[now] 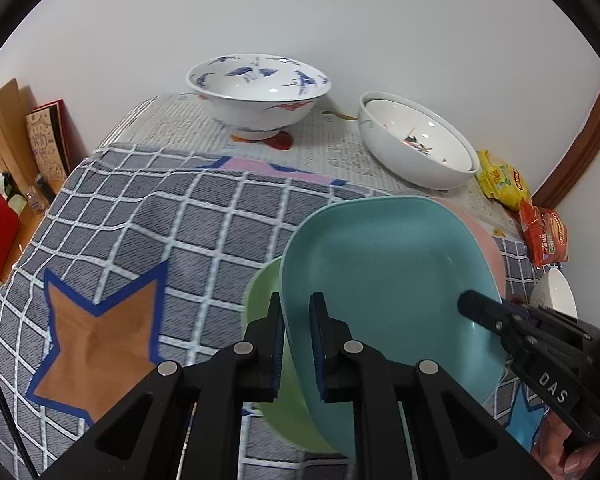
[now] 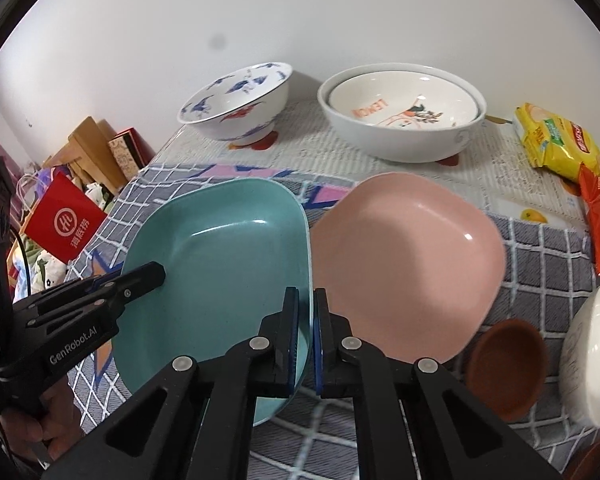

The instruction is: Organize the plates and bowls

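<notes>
Teal plate (image 1: pixel 388 280) clamped at both rims, left gripper (image 1: pixel 296 344) and right gripper (image 2: pixel 306 340), lifted off cloth | green plate (image 1: pixel 264 300) beneath, pink plate (image 2: pixel 408 260) at 3 o'clock | step: carrying | next: stack level onto pink

green plate (image 1: pixel 260 300): mostly buried under the square teal plastic plate (image 1: pixel 388 280)
pink plate (image 1: pixel 490 240): only a sliver showing there
small white bowl (image 2: pixel 592 356): chopped by the edge
brown dish (image 2: pixel 508 364): partly tucked behind a gripper arm
</notes>
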Available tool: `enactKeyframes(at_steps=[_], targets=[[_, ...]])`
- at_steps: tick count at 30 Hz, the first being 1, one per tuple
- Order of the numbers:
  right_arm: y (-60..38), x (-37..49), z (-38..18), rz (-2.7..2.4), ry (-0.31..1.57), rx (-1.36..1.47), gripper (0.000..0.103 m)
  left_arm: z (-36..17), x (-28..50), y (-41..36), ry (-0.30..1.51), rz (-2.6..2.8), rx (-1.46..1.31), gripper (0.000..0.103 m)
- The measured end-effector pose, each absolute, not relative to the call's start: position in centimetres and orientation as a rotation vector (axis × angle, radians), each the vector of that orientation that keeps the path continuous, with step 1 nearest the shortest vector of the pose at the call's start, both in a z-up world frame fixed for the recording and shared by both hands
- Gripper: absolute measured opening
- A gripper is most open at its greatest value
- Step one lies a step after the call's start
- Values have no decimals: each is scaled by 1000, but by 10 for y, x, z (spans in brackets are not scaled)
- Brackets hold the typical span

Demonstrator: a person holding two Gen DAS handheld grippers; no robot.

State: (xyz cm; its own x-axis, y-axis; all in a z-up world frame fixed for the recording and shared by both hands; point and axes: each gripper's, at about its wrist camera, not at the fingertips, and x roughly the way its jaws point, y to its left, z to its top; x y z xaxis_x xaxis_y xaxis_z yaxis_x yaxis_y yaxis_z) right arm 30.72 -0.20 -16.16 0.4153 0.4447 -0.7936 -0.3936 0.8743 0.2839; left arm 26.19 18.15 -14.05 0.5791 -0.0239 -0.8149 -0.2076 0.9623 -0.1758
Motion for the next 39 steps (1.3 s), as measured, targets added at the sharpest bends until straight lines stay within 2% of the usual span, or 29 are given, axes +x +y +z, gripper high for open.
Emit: enactKeyframes(at_steps=[18, 33, 35, 37, 39], targets=[[19, 295, -185, 500, 1063, 4, 7, -161, 265, 192, 973, 86, -248, 12], [28, 291, -192, 469, 1068, -125, 13, -166, 267, 190, 999, 89, -227, 12], [28, 290, -190, 467, 1062, -134, 16, -164, 265, 191, 995, 86, -228, 12], [26, 288, -187, 465, 1056, -127, 26, -162, 263, 191, 993, 87, -232, 12], [23, 286, -183, 465, 1043, -118, 28, -159, 260, 192, 989, 91, -232, 12]])
